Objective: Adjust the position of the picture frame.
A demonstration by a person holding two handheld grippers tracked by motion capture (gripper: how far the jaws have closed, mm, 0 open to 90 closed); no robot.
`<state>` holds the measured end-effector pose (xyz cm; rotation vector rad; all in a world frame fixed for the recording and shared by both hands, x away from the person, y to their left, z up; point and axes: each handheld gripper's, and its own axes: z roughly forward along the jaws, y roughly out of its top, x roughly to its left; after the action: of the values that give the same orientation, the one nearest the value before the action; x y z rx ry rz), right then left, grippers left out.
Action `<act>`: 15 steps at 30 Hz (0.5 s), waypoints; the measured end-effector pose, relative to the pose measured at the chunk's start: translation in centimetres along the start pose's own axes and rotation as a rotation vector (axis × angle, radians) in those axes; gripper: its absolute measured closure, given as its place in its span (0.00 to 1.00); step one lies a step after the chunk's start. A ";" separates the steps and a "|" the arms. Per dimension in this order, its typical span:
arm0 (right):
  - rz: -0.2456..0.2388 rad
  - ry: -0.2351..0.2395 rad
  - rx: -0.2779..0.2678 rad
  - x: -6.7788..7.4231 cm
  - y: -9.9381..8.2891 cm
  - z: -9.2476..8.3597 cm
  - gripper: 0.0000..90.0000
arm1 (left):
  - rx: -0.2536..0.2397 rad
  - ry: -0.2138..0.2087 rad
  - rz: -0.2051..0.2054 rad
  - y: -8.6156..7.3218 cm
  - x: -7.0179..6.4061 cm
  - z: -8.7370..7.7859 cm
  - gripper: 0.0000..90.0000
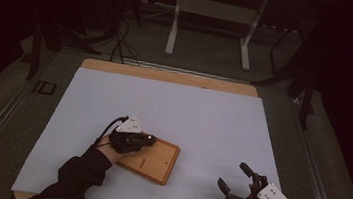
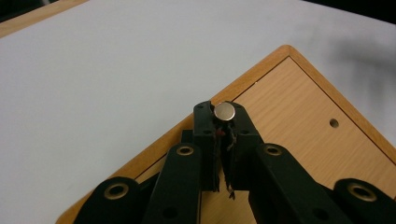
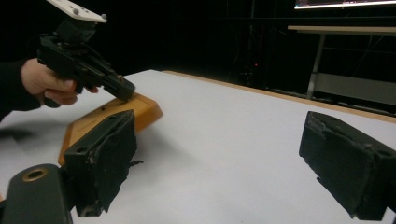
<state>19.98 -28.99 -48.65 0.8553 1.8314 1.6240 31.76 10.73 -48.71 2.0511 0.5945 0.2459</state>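
A small round silver disc (image 2: pixel 224 112) sat pinched between the tips of the left gripper (image 2: pixel 223 122), whose jaws were closed tight on it. In the left gripper view the disc hung just over the raised rim of a wooden board (image 2: pixel 299 116), near the board's upper corner, with a small hole in the board's face at about four o'clock from the disc. Whether the disc touched the rim could not be told.

In the high view the board (image 1: pixel 155 161) lay on the white table sheet (image 1: pixel 173 109), a little toward seven o'clock from the sheet's centre. The left gripper (image 1: pixel 149 138) reached over the board's edge at about ten o'clock, held by the left hand (image 1: pixel 108 149) in a dark sleeve.

The right gripper (image 1: pixel 235 177) rested near the sheet's front edge, at about four o'clock from the board and well apart from it. Its jaws stood wide open with nothing between them, as the right gripper view also showed.
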 end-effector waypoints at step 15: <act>-0.002 0.010 0.002 -0.1 -0.1 -0.1 0.12 | -0.022 -0.070 -0.018 3.2 -2.1 6.2 0.95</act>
<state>19.94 -29.17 -48.71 0.8472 1.8411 1.6281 33.46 3.69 -49.11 2.0236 0.5652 0.1688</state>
